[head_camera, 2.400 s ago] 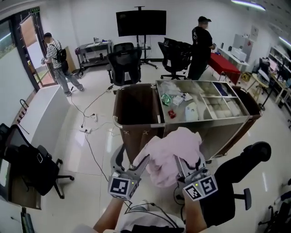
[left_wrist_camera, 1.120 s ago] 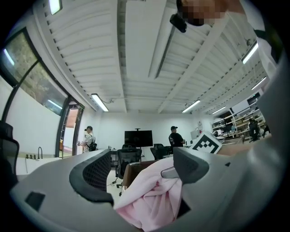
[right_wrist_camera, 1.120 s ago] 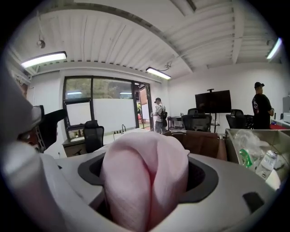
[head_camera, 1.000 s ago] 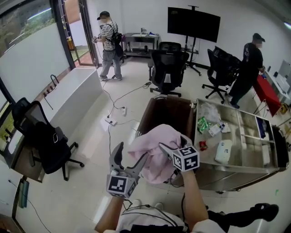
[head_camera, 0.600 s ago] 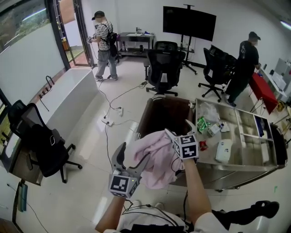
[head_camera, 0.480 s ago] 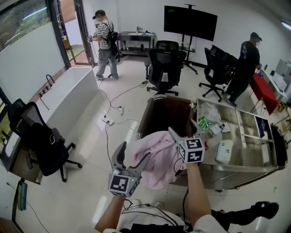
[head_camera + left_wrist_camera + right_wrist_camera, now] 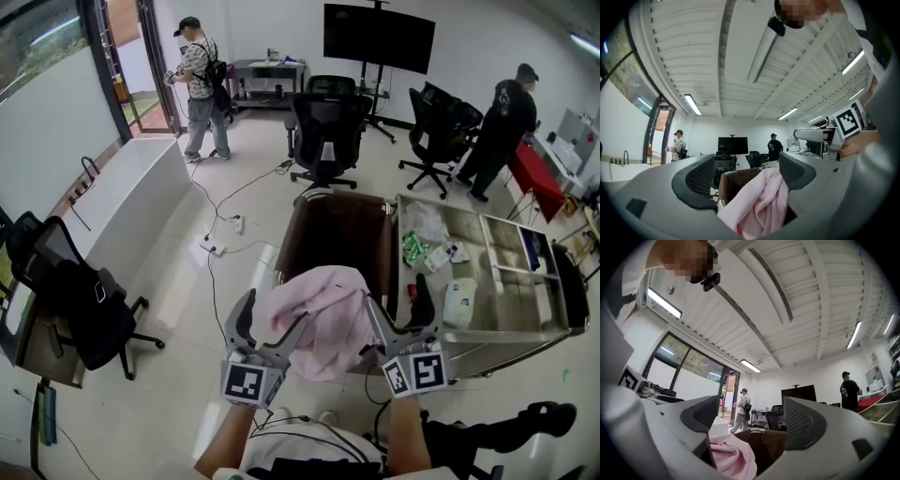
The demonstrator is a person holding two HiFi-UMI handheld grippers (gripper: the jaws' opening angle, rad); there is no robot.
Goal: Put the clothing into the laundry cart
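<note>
A soft, crumpled pale-pink cloth garment (image 7: pixel 317 314) hangs in a rounded heap just on the near side of the dark brown, box-shaped laundry cart (image 7: pixel 330 242), outside its bin. Its long axis runs side to side. The left hand-held gripper (image 7: pixel 272 321) and right hand-held gripper (image 7: pixel 399 305) both stand jaws apart, with the folds draped over their inner jaws.

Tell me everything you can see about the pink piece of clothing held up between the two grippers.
The pink garment is pale, soft-looking fabric, crumpled into a loose heap of folds; what kind of clothing it is cannot be told. It is carried off the floor between the left gripper and the right gripper, with a fold lying between each one's parted jaws. It sits just short of the near rim of the brown laundry cart, not yet inside.
</note>
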